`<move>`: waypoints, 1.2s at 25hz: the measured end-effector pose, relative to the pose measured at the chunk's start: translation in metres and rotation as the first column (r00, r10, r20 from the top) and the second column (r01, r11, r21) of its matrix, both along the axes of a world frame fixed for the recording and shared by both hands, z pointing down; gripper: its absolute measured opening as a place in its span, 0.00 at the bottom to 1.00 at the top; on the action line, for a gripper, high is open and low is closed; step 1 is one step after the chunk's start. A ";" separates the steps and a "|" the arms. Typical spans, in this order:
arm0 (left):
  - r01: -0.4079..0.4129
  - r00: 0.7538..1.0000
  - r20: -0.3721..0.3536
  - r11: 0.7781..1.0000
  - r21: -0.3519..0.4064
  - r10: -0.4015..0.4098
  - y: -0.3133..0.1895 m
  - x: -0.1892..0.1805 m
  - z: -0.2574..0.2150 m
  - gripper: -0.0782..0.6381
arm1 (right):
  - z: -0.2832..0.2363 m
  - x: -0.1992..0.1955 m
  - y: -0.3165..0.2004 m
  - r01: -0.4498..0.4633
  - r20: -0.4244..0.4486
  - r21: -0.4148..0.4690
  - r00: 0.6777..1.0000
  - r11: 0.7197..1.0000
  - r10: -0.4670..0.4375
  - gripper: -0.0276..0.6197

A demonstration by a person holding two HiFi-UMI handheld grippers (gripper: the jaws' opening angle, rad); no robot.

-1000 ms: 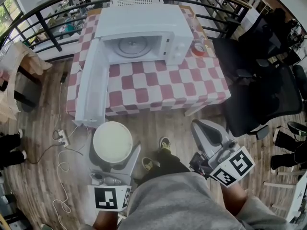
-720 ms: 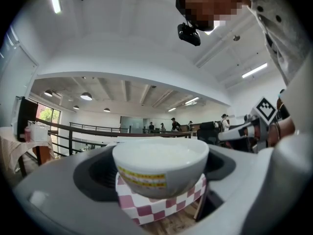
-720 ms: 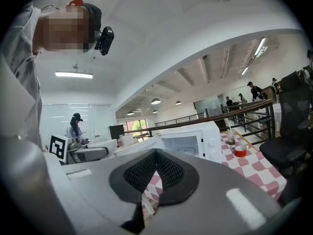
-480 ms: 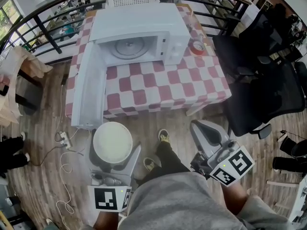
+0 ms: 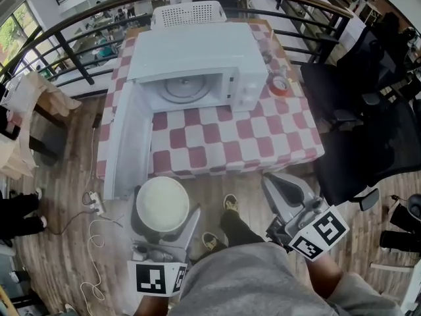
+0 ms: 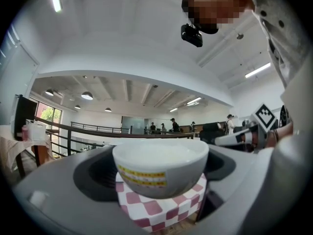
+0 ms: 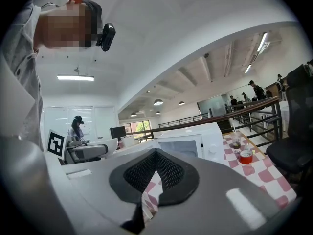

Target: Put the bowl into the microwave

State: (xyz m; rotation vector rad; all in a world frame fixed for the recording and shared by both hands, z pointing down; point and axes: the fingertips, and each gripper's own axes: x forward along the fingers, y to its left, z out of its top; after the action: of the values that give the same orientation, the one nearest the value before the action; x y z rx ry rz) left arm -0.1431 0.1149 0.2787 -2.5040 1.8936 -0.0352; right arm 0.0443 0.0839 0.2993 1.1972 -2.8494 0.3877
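A white bowl [image 5: 162, 203] with a yellow label band [image 6: 143, 175] sits between the jaws of my left gripper [image 5: 163, 214], which is shut on it, low over the wooden floor in front of the table. The white microwave [image 5: 197, 51] stands on the far part of the red-checked table [image 5: 243, 140]. Its door [image 5: 125, 143] hangs open to the left, showing the glass turntable [image 5: 186, 87]. My right gripper [image 5: 279, 183] is shut and holds nothing. Its pads [image 7: 168, 173] meet, pointing toward the microwave [image 7: 188, 141].
A red roll [image 5: 279, 85] lies on the table right of the microwave. A white basket [image 5: 189, 13] stands behind it. Black office chairs [image 5: 358, 130] crowd the right side. A railing [image 5: 72, 51] runs behind the table. Cables and a power strip [image 5: 92, 206] lie on the floor at left.
The table and microwave have slid lower in the head view as the person shifted toward them. Both grippers keep their pose, and the bowl stays held in the left one.
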 end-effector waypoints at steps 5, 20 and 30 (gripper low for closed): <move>0.005 1.000 0.011 1.000 0.002 -0.005 -0.028 0.002 -0.002 0.82 | 0.001 -0.001 -0.028 0.015 0.007 -0.009 1.000 1.000 -0.015 0.04; 0.040 0.999 0.017 0.999 -0.008 -0.040 -0.109 0.007 0.000 0.82 | 0.007 -0.003 -0.119 0.053 0.023 -0.016 0.998 0.998 -0.053 0.04; 0.060 0.998 0.018 0.998 -0.036 -0.059 -0.145 0.021 0.008 0.82 | 0.014 0.016 -0.160 0.056 0.024 -0.027 0.998 0.998 -0.055 0.04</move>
State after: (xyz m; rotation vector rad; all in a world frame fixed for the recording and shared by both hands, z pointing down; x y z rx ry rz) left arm -0.1217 -0.0303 0.2872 -2.4608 1.9782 -0.0916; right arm 0.0602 -0.0765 0.3131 1.1140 -2.8795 0.4402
